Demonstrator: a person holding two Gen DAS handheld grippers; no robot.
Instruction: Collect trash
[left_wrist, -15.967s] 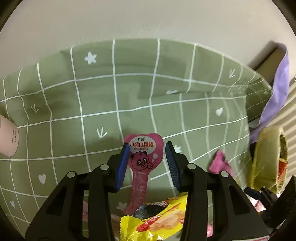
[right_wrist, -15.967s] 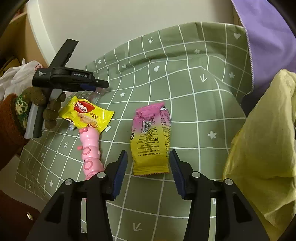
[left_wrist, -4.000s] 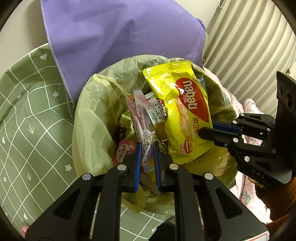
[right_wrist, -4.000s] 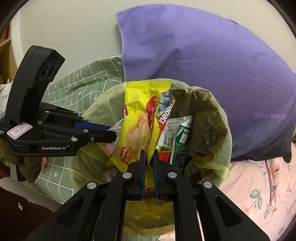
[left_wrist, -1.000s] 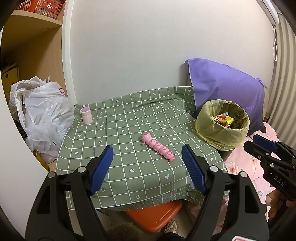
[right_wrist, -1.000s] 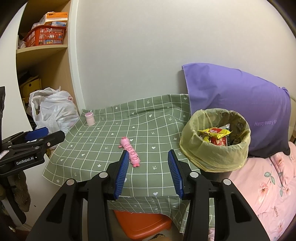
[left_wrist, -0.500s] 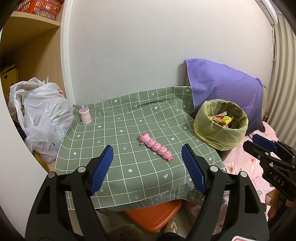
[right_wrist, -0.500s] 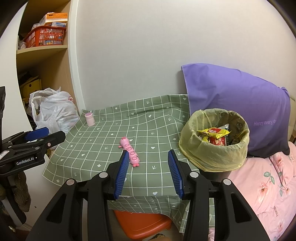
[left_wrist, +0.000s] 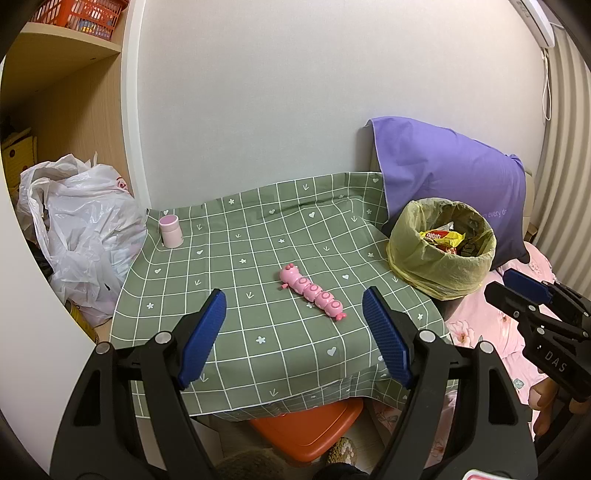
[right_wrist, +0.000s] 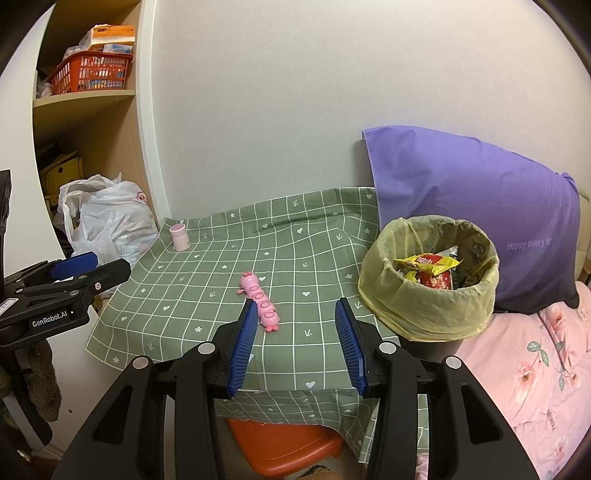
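Note:
A bin lined with a yellow bag (left_wrist: 441, 271) (right_wrist: 428, 306) stands at the right end of the green checked tablecloth (left_wrist: 258, 258) (right_wrist: 221, 273). Snack wrappers (left_wrist: 441, 236) (right_wrist: 428, 264) lie inside it, a yellow one on top. My left gripper (left_wrist: 295, 334) is open and empty, held back from the table's near edge. My right gripper (right_wrist: 295, 341) is open too, with nothing between its blue pads. Each gripper shows at the side of the other's view: the right gripper (left_wrist: 532, 295) and the left gripper (right_wrist: 74, 275).
A pink caterpillar toy (left_wrist: 312, 293) (right_wrist: 260, 299) lies mid-table and a small pink cup (left_wrist: 170, 230) (right_wrist: 180, 236) stands at the far left corner. A purple pillow (right_wrist: 476, 206) leans behind the bin. White plastic bag (left_wrist: 81, 229) and shelves are left; an orange stool (left_wrist: 306, 424) sits under the table.

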